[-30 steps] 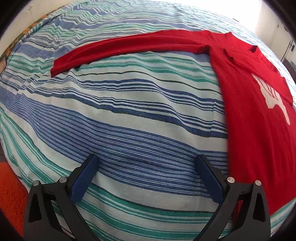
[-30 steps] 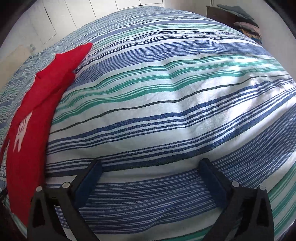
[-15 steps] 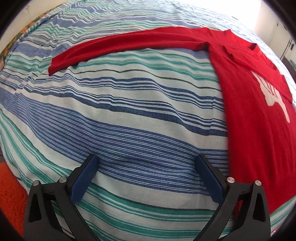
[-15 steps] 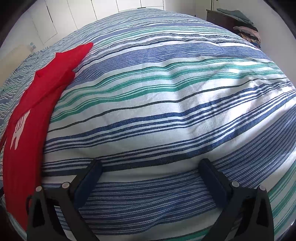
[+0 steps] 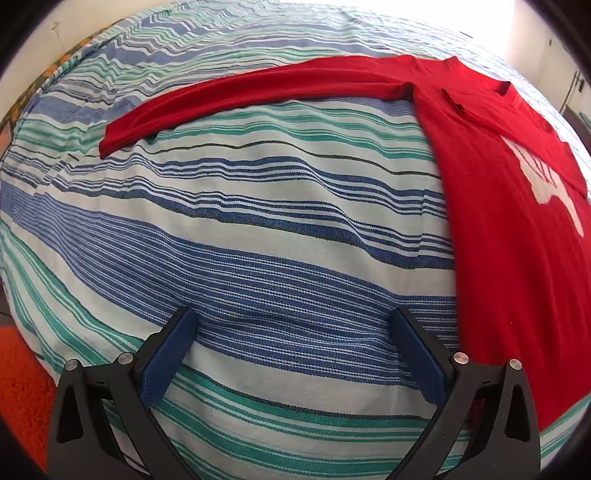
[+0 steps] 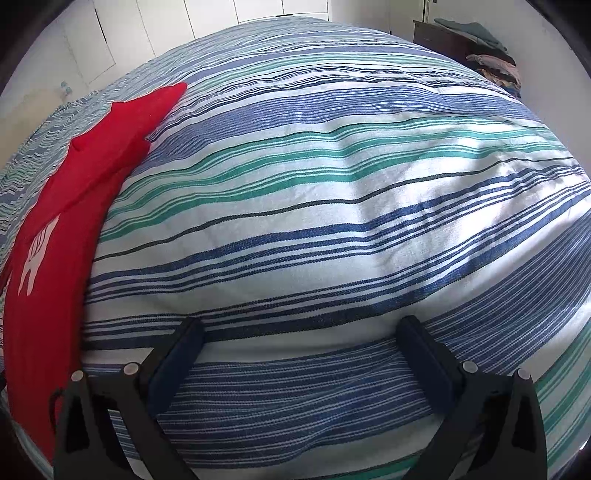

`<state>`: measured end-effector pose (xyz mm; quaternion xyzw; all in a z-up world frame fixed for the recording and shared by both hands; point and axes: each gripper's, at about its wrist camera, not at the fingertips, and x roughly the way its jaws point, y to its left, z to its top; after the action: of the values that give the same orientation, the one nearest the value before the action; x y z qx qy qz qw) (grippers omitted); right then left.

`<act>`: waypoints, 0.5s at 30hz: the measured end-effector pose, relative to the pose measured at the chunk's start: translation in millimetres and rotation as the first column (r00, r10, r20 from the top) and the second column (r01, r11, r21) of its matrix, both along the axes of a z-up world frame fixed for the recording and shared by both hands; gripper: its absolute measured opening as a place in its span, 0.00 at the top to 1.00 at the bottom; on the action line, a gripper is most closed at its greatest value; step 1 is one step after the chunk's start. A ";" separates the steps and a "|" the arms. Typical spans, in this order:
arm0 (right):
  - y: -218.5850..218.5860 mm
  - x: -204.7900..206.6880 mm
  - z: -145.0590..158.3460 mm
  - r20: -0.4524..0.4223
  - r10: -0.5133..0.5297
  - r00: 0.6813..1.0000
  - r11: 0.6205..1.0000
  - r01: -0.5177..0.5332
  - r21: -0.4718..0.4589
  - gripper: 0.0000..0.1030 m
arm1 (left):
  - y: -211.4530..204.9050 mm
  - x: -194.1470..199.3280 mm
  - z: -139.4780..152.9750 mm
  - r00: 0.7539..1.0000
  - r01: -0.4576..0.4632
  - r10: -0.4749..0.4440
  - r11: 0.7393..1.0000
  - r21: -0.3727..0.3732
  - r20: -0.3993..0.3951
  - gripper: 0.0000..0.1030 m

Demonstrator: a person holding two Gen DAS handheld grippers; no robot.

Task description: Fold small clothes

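Looking along our left gripper [image 5: 291, 325], we see its two blue-padded fingers spread wide and holding nothing, hovering low over a bedspread [image 5: 258, 229] striped in blue, green and white. Over the last second this view has swung slightly: the cuff of the sleeve has drifted a little to the right in the picture, so the gripper has turned a touch toward the garment without reaching it.

Just beside the right-hand finger lies the red shirt [image 5: 517, 240], spread flat on the bedspread, its lower edge near us and its collar farther off. A white print shows on the chest. One long sleeve [image 5: 258, 92] stretches straight out to the left across the far part of the bed, well apart from the gripper.

Our right gripper [image 6: 301, 328] is likewise wide open and empty over bare stripes. In its view the shirt [image 6: 51, 258] lies off to the left, and the other sleeve looks already folded in over the chest, ending in a red point at the far edge. Here too the shirt has slid slightly rightward in the frame.

Beyond the bed we make out white cupboard doors [image 6: 166, 33], and at the far right a dark cabinet [image 6: 447, 37] with a heap of clothes on it.

We judge that nothing is gripped yet and the outstretched sleeve is the next part to fold; the small turn suggests both hands are lining up on it.
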<state>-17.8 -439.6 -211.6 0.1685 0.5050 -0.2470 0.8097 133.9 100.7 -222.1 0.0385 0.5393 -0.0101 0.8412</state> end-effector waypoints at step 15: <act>1.1 2.2 -0.9 -0.013 0.004 1.000 1.000 -0.004 -0.021 0.00 | 3.3 -2.3 7.6 0.999 0.010 -0.012 1.000 -0.030 -0.046 0.00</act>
<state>-15.6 -438.5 -212.5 0.1573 0.5079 -0.2519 0.8086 131.6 104.0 -214.5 0.0289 0.5583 -0.0236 0.8288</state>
